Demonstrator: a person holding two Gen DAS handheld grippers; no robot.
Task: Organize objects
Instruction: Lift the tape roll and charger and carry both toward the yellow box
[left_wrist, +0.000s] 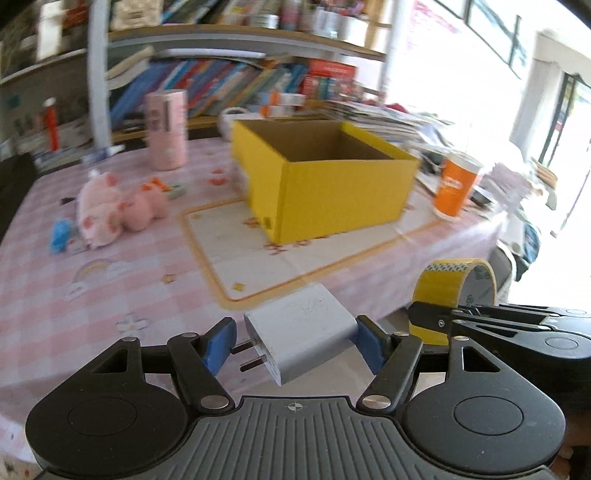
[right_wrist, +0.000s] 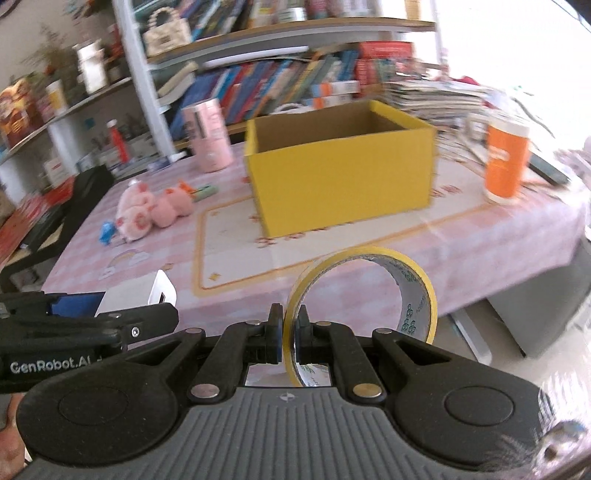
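My left gripper (left_wrist: 295, 339) is shut on a white charger plug (left_wrist: 306, 328), its blue pads pressing the body and the prong end. The plug hangs above the near edge of the pink checked tablecloth (left_wrist: 110, 295). My right gripper (right_wrist: 289, 332) is shut on the wall of a yellow tape roll (right_wrist: 417, 295), which stands upright and sticks out ahead of the jaws. Each gripper shows in the other's view: the tape roll (left_wrist: 454, 284) at the right of the left wrist view, the plug (right_wrist: 147, 291) at the left of the right wrist view. An open yellow cardboard box (left_wrist: 332, 192) stands ahead, mid-table.
A pink plush toy (left_wrist: 107, 206) and a small blue item (left_wrist: 61, 230) lie left of the box. A pink canister (left_wrist: 166, 129) stands behind, an orange cup (left_wrist: 456, 184) to the right. Bookshelves (left_wrist: 221, 85) and stacked papers (right_wrist: 436, 96) line the far side. The table edge drops off at right.
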